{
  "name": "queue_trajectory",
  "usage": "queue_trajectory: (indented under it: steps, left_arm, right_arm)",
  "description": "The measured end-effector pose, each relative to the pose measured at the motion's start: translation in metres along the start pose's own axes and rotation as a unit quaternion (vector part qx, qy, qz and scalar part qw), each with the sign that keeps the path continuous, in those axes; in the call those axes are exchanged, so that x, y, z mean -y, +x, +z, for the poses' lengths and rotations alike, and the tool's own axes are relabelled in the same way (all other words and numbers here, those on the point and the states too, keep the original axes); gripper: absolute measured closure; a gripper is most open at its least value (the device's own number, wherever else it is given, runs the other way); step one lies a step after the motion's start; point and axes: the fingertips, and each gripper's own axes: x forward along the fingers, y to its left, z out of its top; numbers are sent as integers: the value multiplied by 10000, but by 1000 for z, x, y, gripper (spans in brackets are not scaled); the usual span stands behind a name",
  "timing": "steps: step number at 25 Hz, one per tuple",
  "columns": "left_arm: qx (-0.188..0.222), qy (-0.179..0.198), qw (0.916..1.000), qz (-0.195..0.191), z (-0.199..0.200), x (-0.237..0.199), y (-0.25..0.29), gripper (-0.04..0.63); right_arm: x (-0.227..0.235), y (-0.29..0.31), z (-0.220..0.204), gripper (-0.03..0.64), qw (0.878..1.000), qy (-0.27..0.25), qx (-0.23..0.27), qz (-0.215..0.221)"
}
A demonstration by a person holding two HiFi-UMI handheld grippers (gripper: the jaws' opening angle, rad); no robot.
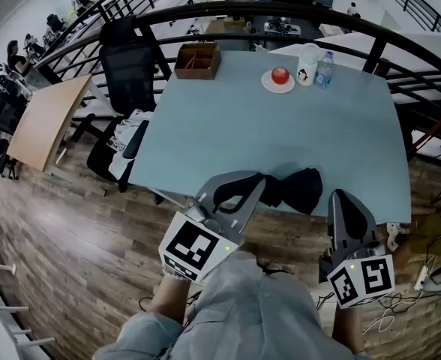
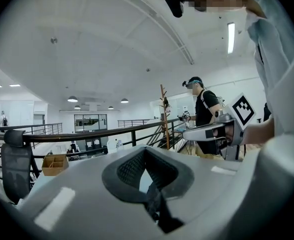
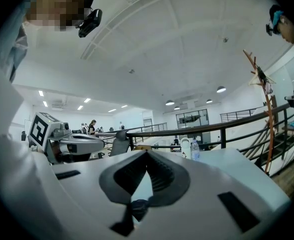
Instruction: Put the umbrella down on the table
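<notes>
A black folded umbrella point(image 1: 295, 190) lies on the pale blue table point(image 1: 280, 133) at its near edge, low and just right of centre in the head view, its bunched fabric flat on the surface. The left gripper point(image 1: 255, 184), at lower centre-left, points up and to the right, and its tips reach the umbrella's left end. In the left gripper view the two jaws meet at their far tips. Behind the tips is a bowed gap ringed by dark pads point(image 2: 124, 171), and only the pale table top shows through it. No view shows whether any fabric is caught at the tips.

The right gripper point(image 1: 342, 201) stands at lower right, just beside the umbrella's right end, over the table's near edge. Its own view shows the same: jaws together at the tips, pale table through the gap, nothing held. The left marker cube point(image 1: 198, 247) and the right marker cube point(image 1: 364, 280) face the camera at the bottom of the frame, on either side of the person's pale shirt point(image 1: 258, 306).

Toward the top of the frame, at the table's far side, stand a wooden compartment box point(image 1: 198, 60), a white plate point(image 1: 269, 85) bearing a small red item point(image 1: 280, 74), a white mug point(image 1: 307, 64) and a clear water bottle point(image 1: 324, 70). All are well apart from the umbrella. A black office chair point(image 1: 127, 73) sits by the table's far left corner, in the upper left, and a dark railing point(image 1: 205, 10) curves behind it.
</notes>
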Motion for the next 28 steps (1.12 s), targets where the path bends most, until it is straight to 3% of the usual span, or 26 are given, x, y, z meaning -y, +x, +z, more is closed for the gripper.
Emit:
queue_trajectory:
  steps: [28]
  left_arm:
    - [-56,18,9999,-131,-11,-3,4,591]
  right_arm:
    - [-4,8,-9,618,9999,-31,-147,-5]
